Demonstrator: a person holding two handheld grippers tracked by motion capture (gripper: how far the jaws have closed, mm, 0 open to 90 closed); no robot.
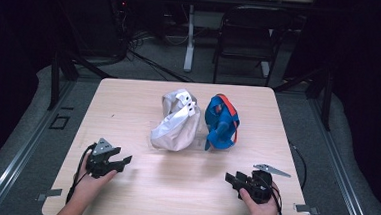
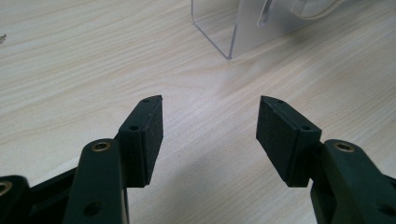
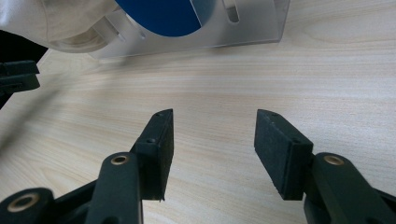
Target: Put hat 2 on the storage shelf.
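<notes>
Two caps rest on a clear acrylic stand (image 1: 196,140) at the table's middle: a cream-white cap (image 1: 176,124) on the left and a blue cap (image 1: 221,122) with an orange strap on the right. My left gripper (image 1: 124,162) lies low near the front left, open, pointing right toward the stand, nothing between its jaws. The left gripper view has my open gripper (image 2: 210,119) over bare wood, with the stand's corner (image 2: 229,32) ahead. My right gripper (image 1: 229,180) sits at the front right, open. Past my right gripper (image 3: 212,126) are the blue cap (image 3: 161,11) and cream cap (image 3: 56,23).
The light wooden table (image 1: 173,196) has open wood between the grippers and the stand. A black folding chair (image 1: 248,31) and a white desk leg (image 1: 190,37) stand beyond the far edge, with cables on the floor. The other gripper (image 3: 16,77) shows far left in the right gripper view.
</notes>
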